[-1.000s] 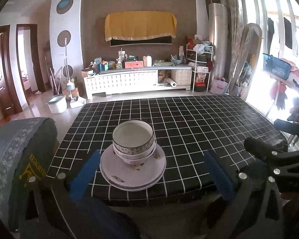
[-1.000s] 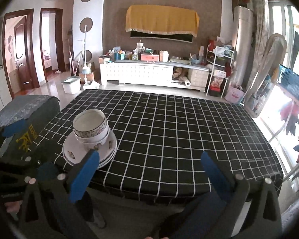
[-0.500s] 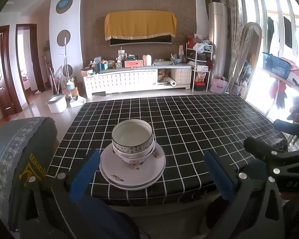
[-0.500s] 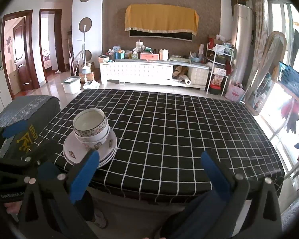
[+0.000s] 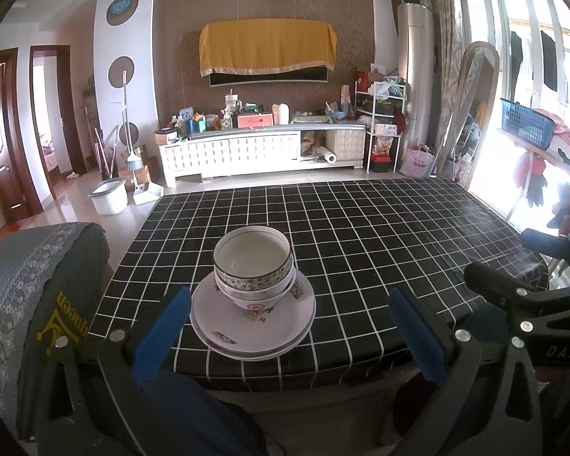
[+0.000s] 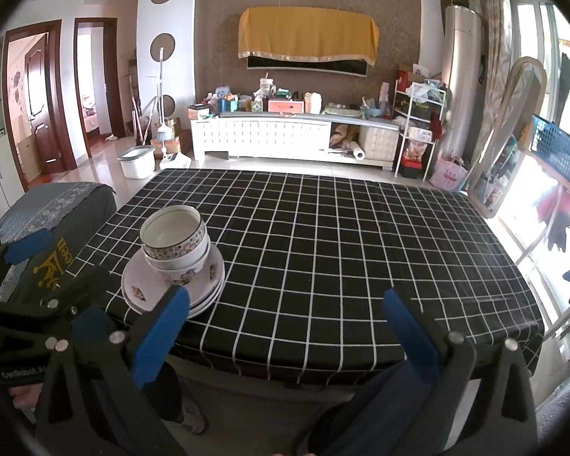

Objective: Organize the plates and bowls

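My bowls (image 5: 254, 266) sit nested on the stacked plates (image 5: 252, 325) near the tabletop (image 5: 361, 235) front edge. Both the left hand-held gripper (image 5: 290, 332) and the right hand-held gripper (image 6: 285, 326) hang wide, empty. I'd approach level, pinching one rim gently.

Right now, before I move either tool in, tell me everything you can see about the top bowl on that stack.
The top bowl is round, white and empty inside, with a dark rim line and a speckled floral band outside; it looks like glazed ceramic. It sits upright, nested in a second bowl, which rests on stacked plates near the table's near-left edge. Neither tool touches it.
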Demonstrator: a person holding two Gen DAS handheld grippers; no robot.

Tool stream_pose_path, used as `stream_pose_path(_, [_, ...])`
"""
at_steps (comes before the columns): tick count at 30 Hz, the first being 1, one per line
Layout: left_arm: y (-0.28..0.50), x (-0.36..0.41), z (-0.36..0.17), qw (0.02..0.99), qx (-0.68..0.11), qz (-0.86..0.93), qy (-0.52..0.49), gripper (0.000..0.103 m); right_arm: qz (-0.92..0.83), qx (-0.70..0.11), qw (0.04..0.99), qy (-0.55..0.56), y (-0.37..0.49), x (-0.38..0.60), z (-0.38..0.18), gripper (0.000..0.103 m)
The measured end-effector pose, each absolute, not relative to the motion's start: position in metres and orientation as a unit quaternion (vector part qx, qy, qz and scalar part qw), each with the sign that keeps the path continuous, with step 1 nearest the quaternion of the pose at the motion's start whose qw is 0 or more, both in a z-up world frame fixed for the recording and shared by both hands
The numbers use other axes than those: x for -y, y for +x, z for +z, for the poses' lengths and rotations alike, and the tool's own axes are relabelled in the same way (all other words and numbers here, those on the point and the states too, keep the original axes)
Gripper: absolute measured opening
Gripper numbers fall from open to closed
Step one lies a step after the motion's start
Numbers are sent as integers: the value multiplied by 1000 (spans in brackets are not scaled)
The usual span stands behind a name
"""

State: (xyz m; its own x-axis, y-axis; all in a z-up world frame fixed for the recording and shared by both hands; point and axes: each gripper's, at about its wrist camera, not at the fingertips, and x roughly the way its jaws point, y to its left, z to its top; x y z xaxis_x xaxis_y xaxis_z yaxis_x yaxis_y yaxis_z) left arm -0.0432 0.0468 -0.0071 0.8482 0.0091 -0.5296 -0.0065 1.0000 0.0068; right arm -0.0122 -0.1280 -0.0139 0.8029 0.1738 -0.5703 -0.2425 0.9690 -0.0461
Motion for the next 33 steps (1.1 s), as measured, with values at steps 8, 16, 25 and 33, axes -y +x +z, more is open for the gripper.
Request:
stream_pose_path(8, [-44, -49, -8, 961, -276, 4, 0, 103, 110, -295, 947, -58, -14, 127, -14, 103])
stream_pose_path(16, [-44, -49, -8, 960, -279, 3, -2, 103, 111, -295, 947, -58, -14, 127, -14, 103])
stream_pose_path(25, [-46, -49, -9, 960, -280, 3, -1, 103, 110, -297, 947, -58, -14, 128, -15, 103])
stream_pose_path(33, [-49, -49, -10, 960, -282, 0, 2, 103, 110, -299, 946, -58, -17, 130, -17, 103])
